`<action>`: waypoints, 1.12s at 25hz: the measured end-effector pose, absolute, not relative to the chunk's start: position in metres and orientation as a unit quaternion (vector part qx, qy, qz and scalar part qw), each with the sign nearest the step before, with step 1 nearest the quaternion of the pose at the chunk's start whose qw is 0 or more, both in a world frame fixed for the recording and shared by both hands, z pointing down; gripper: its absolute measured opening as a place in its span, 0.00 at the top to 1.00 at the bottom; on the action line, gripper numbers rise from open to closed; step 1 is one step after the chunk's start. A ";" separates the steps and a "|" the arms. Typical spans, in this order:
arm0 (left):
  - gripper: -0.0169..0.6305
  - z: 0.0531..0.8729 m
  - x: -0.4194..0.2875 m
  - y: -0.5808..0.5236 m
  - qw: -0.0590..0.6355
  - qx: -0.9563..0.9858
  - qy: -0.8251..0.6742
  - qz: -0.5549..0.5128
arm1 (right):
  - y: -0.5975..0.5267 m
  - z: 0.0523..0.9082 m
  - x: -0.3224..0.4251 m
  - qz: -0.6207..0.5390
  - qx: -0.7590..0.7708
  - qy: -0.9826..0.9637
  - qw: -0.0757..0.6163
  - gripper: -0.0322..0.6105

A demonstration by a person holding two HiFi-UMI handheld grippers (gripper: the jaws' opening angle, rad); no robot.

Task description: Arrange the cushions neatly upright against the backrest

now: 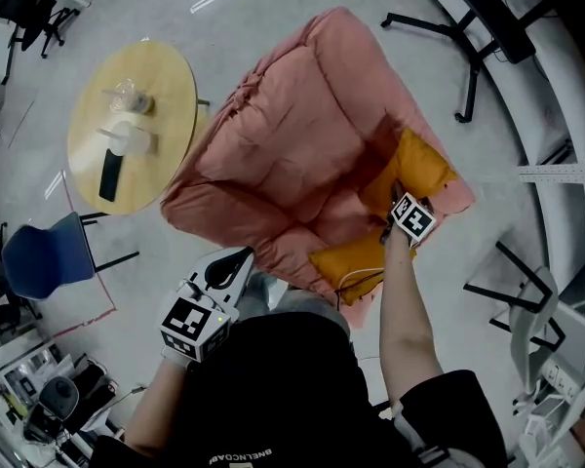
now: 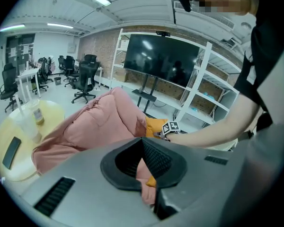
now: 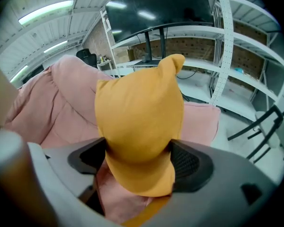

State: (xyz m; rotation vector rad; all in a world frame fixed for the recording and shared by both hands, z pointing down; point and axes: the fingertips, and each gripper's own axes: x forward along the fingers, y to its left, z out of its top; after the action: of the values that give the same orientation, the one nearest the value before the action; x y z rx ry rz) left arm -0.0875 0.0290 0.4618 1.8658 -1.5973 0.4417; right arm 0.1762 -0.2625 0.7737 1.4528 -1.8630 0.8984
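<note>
The right gripper's (image 3: 138,161) jaws squeezed the orange cushion (image 3: 139,110), which stood straight up ahead, near the pink sofa (image 3: 61,98). The left gripper's (image 1: 229,269) jaws were together, farther away.

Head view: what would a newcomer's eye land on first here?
The big pink sofa fills the middle of the head view. An orange cushion sits at its right side, between the jaws of the right hand-held gripper. A round yellow table stands on the floor to the sofa's left.
</note>
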 end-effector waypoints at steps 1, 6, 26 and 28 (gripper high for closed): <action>0.95 0.463 -0.088 0.029 0.320 0.708 -0.607 0.166 | -0.263 0.774 0.176 0.338 0.546 -0.705 0.302 0.29; 0.95 0.469 -0.089 0.032 0.326 0.707 -0.607 0.159 | -0.258 0.769 0.176 0.334 0.524 -0.721 0.307 0.45; 0.95 0.471 -0.109 0.039 0.330 0.688 -0.633 0.132 | -0.237 0.711 0.041 0.121 0.256 -0.877 0.387 0.48; 0.95 0.473 -0.112 0.042 0.332 0.683 -0.637 0.132 | -0.238 0.712 0.024 0.107 0.234 -0.884 0.391 0.48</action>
State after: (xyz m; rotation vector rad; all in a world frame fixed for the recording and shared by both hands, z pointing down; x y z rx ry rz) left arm -0.1115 0.0422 0.4731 1.7851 -1.6646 0.3455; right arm 0.0237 -0.2381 0.7123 0.5941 -2.2456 0.2715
